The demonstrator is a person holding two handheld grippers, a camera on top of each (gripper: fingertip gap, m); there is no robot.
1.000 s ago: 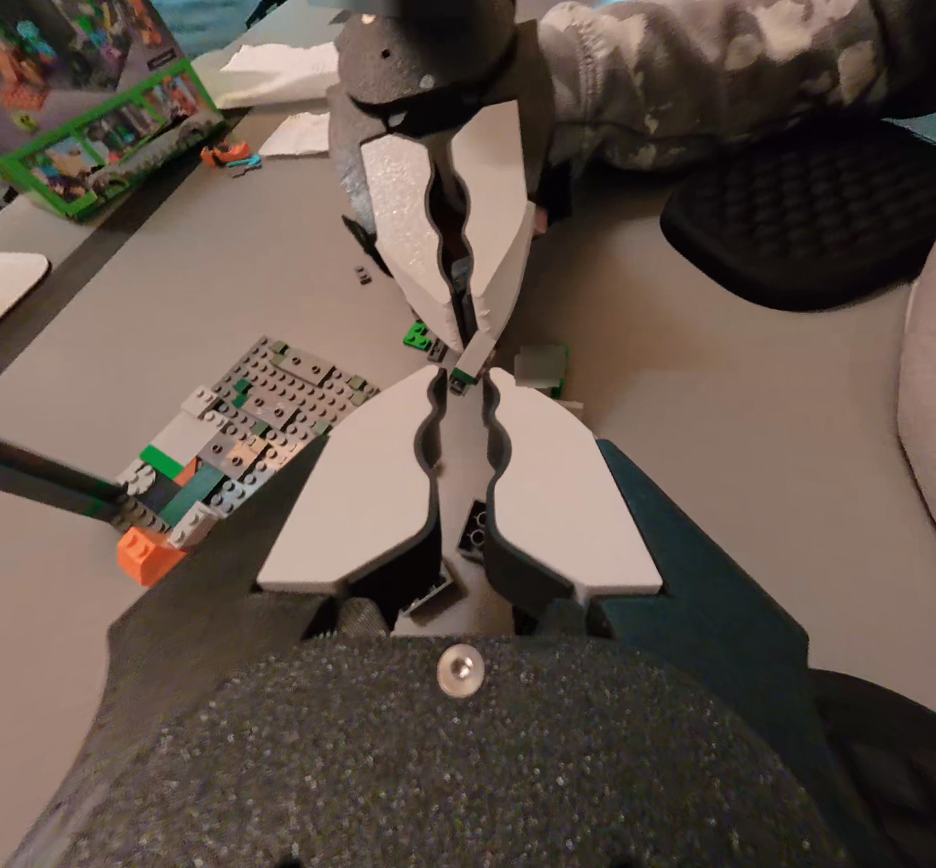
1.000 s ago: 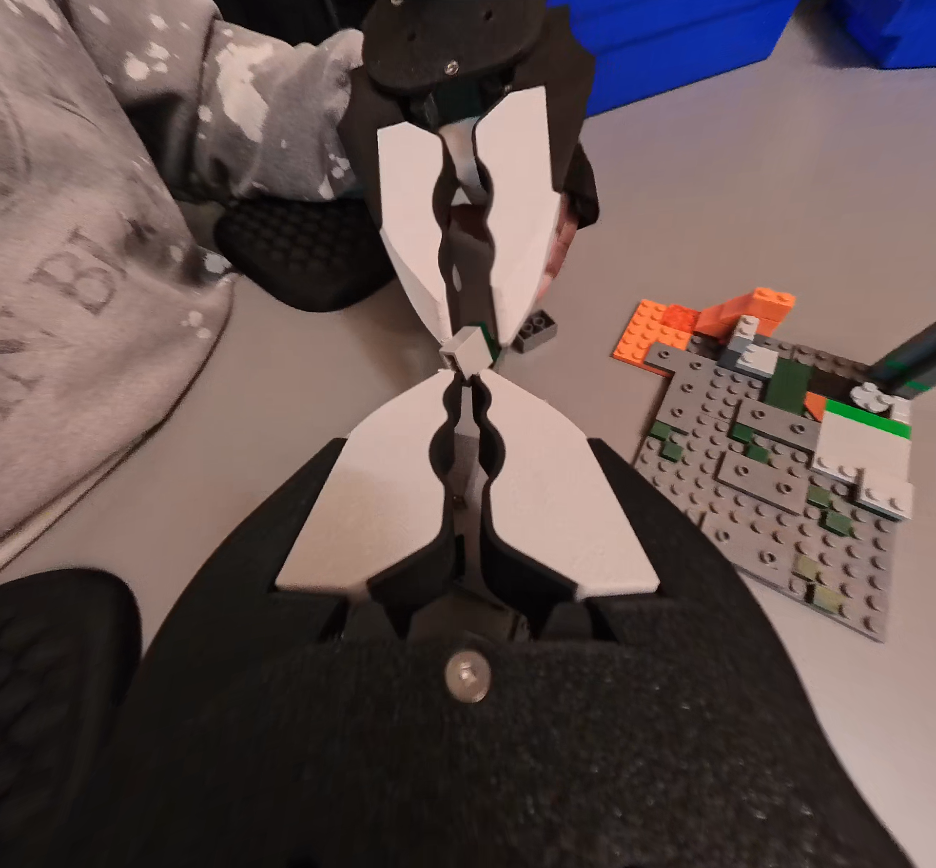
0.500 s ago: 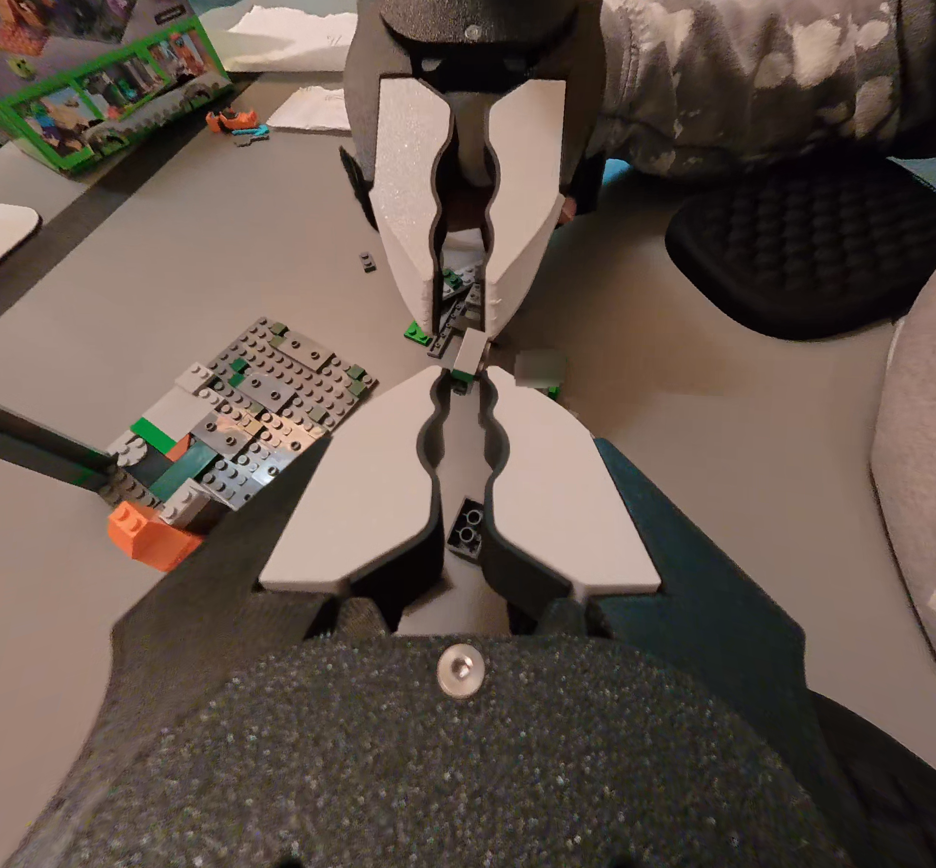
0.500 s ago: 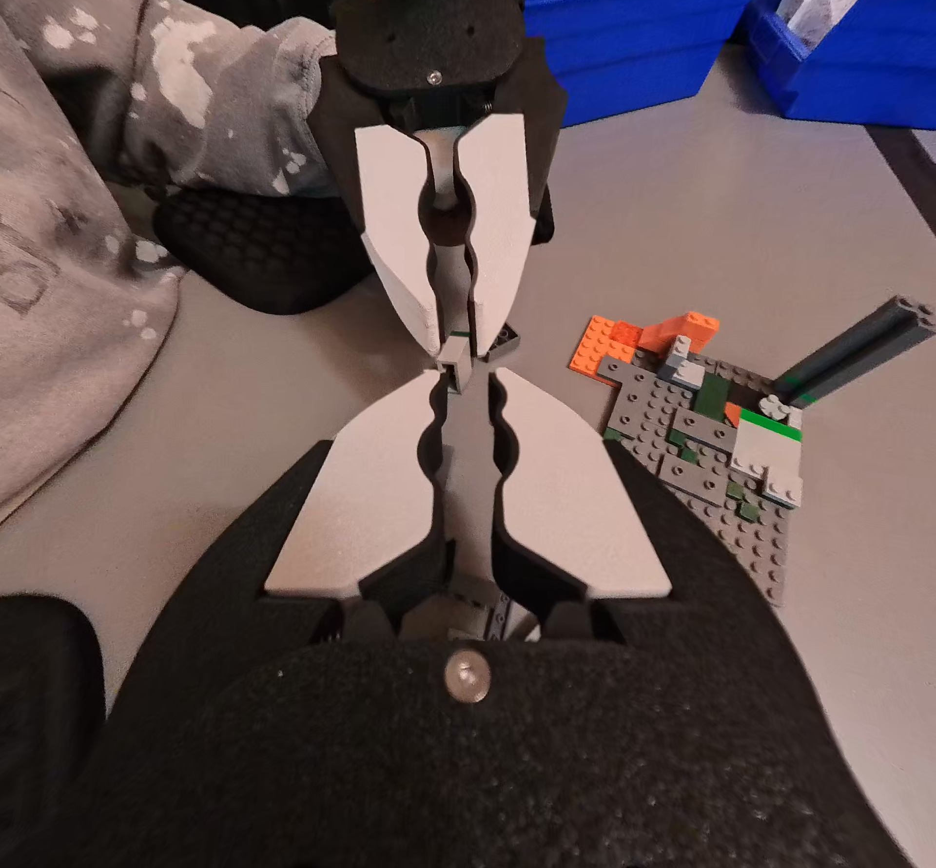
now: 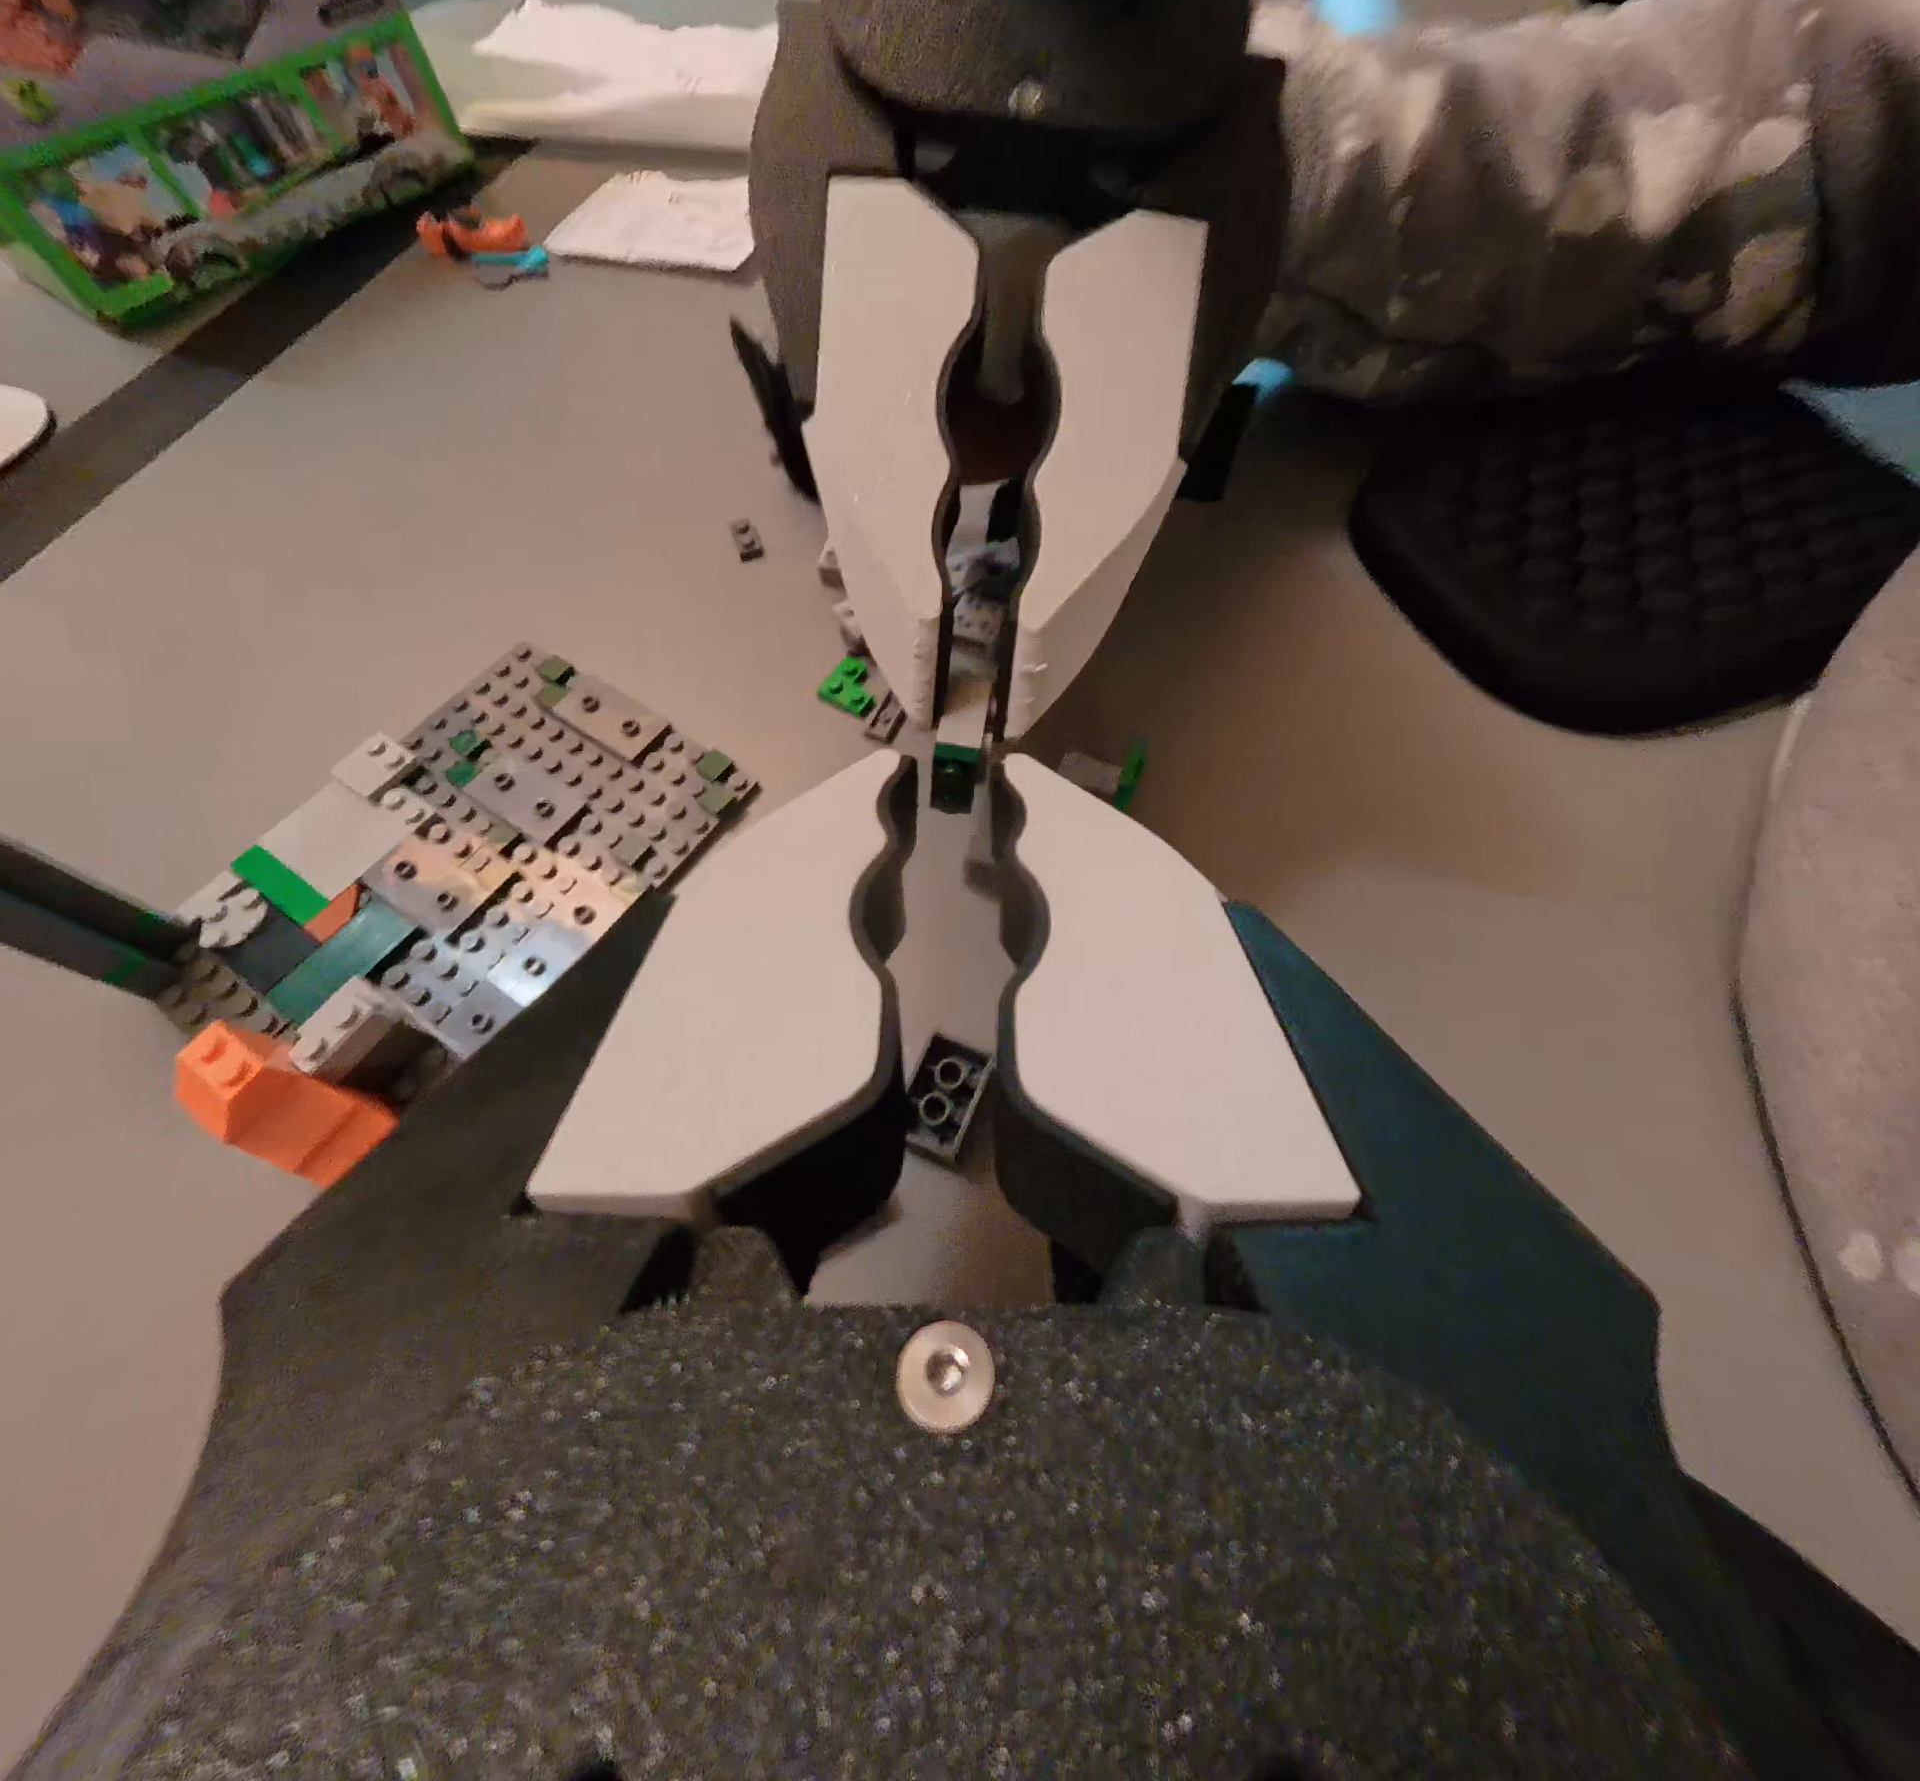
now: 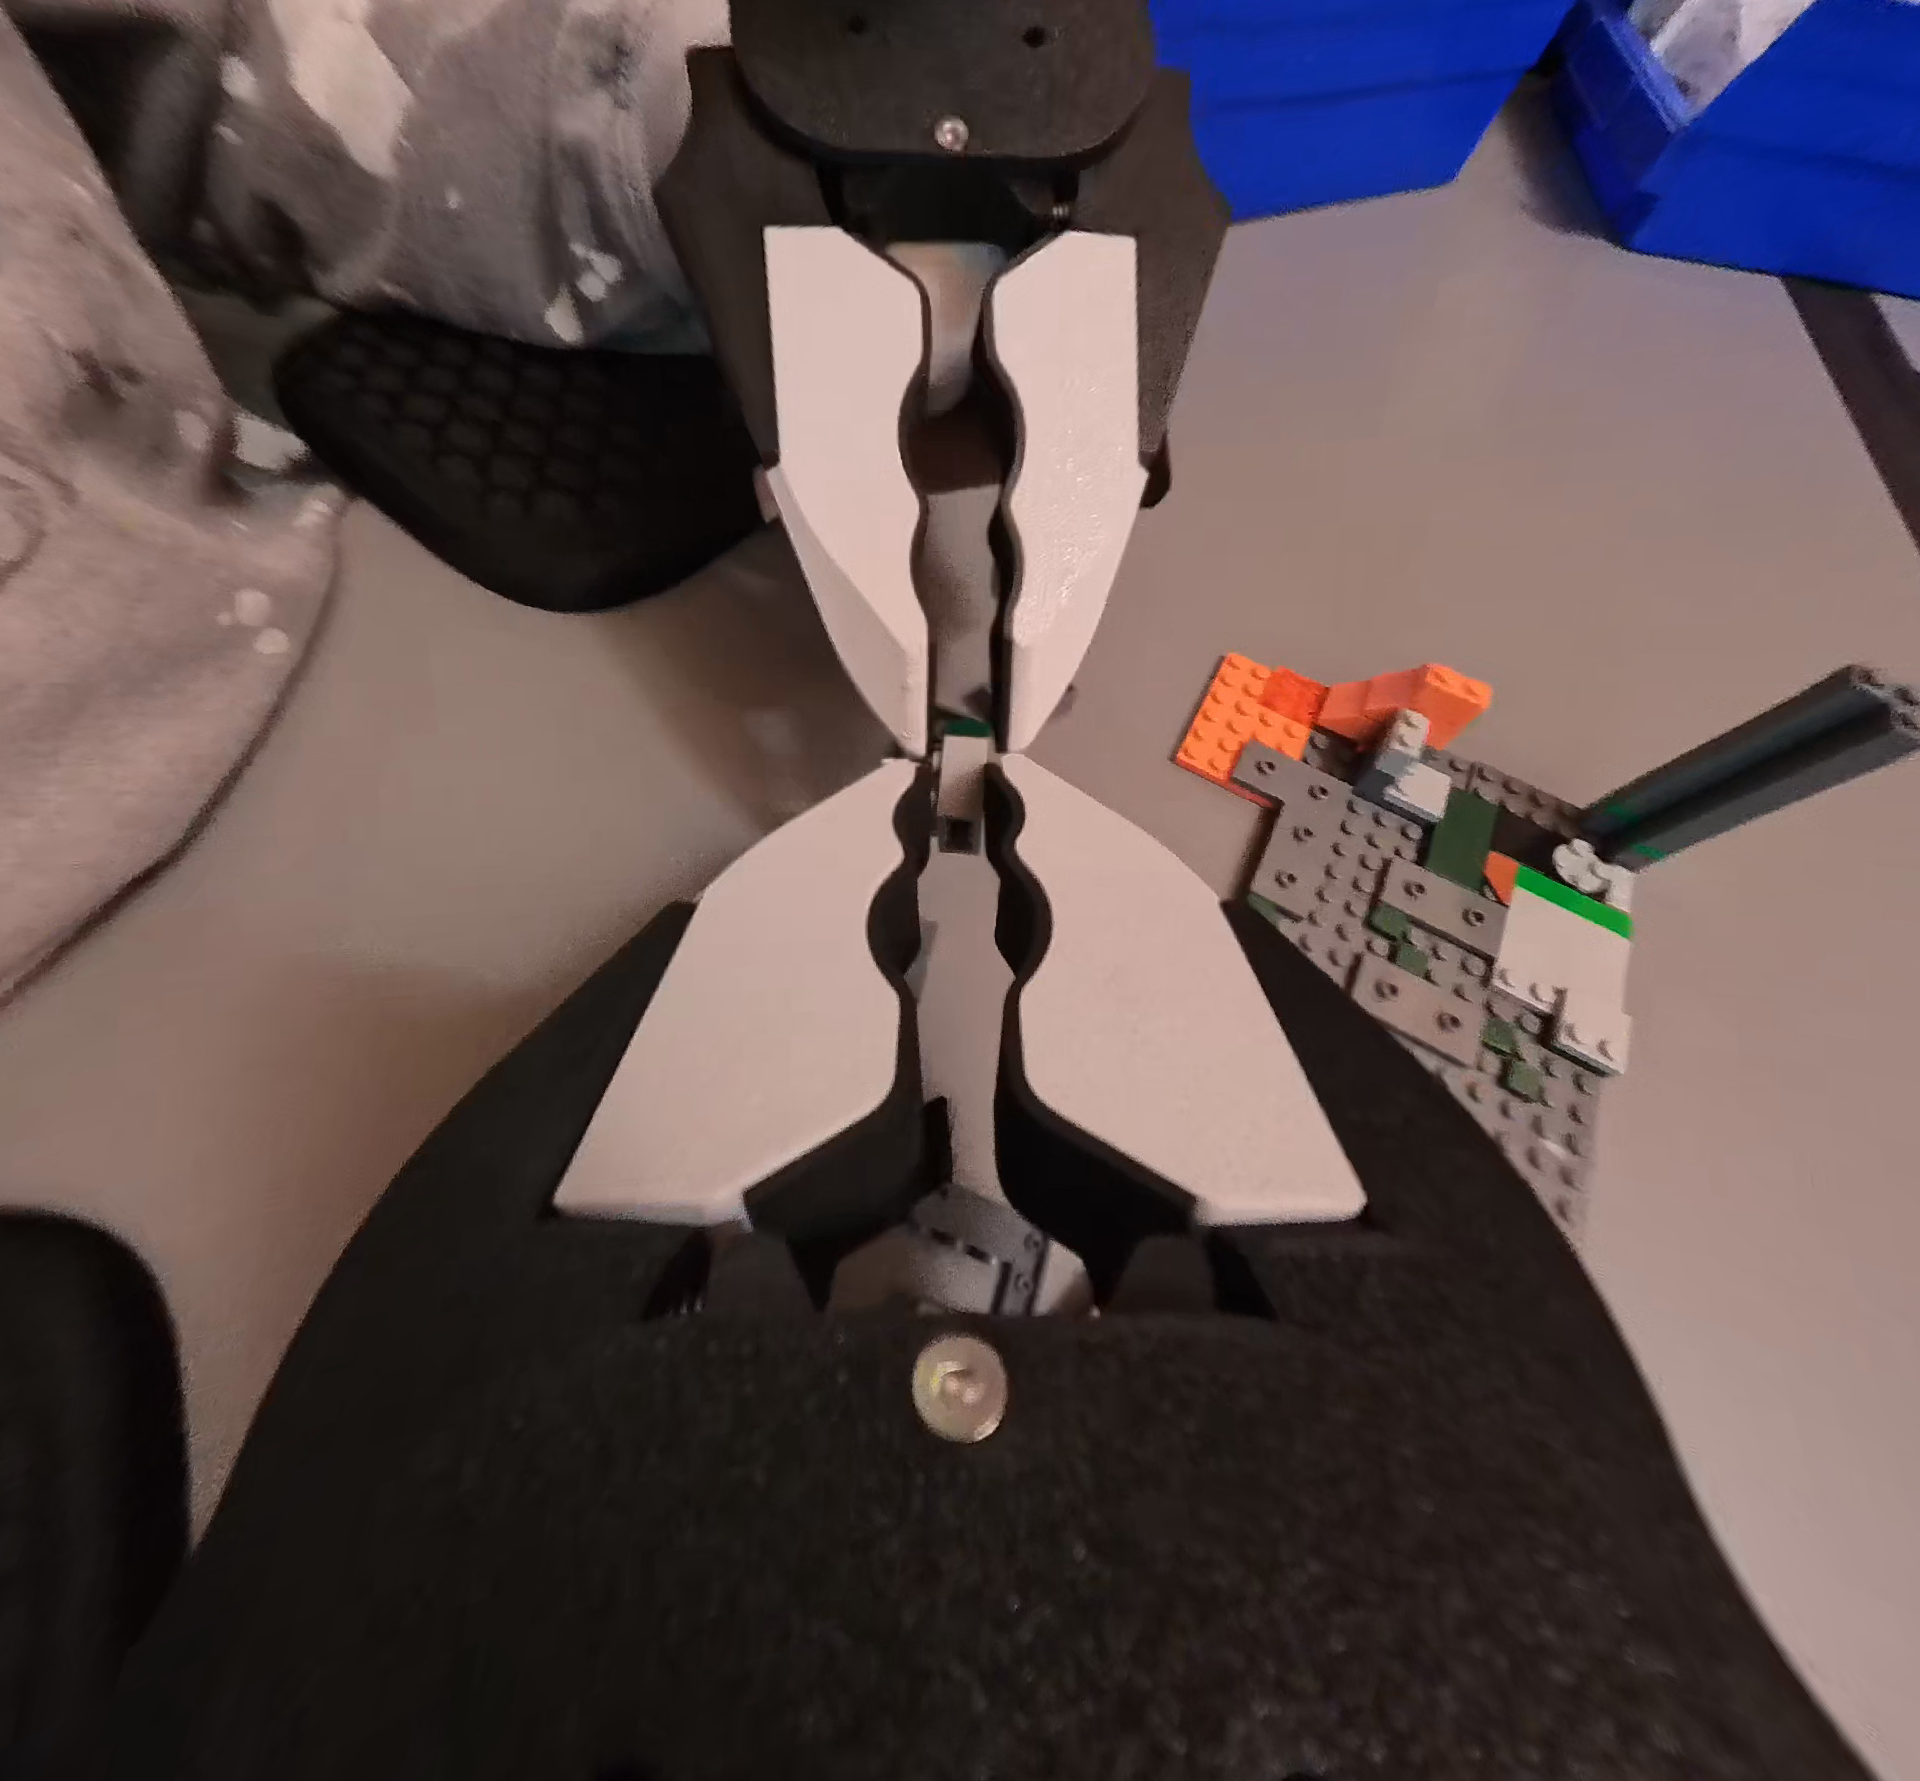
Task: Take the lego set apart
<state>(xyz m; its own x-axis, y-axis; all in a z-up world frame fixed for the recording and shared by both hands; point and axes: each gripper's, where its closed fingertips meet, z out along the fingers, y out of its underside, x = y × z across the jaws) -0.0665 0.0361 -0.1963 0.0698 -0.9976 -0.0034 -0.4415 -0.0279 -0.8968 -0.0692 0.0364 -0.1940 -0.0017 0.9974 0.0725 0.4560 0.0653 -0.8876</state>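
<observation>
My two grippers meet tip to tip above the grey table, both shut on one small lego stack. In the left wrist view, my left gripper [image 5: 951, 781] grips the stack's green end [image 5: 951, 775], and my right gripper [image 5: 961, 708] comes from the far side and grips its grey end. In the right wrist view, my right gripper [image 6: 951, 781] holds the grey piece [image 6: 958, 801], with my left gripper [image 6: 961, 718] opposite. The grey studded baseplate [image 5: 540, 827] with plates, an orange brick [image 5: 270, 1097] and a dark long beam [image 5: 73, 921] lies on the table; it also shows in the right wrist view [image 6: 1340, 858].
A loose dark brick [image 5: 940, 1097] lies under my left gripper, and green and grey loose pieces [image 5: 847, 687] lie under the right one. A lego box [image 5: 197, 69] and papers [image 5: 634, 58] sit far left. Blue bins [image 6: 1351, 38] stand behind. A black pad [image 5: 1631, 568] and a sleeve [image 5: 1558, 173] are at the right. The grippers are tip to tip, or close to it. The orange brick [image 5: 270, 1097] is about equally far from each gripper, around 15 cm. The right camera catches it too, in the right wrist view [image 6: 1412, 677]. The dark long beam [image 5: 73, 921] is about 20 cm from both grippers' fingertips. Look for it in the right wrist view [image 6: 1672, 791] too.
My right gripper was open half a second ago and has now closed onto the grey end of the stack. Both grippers have shifted slightly and still meet tip to tip.
</observation>
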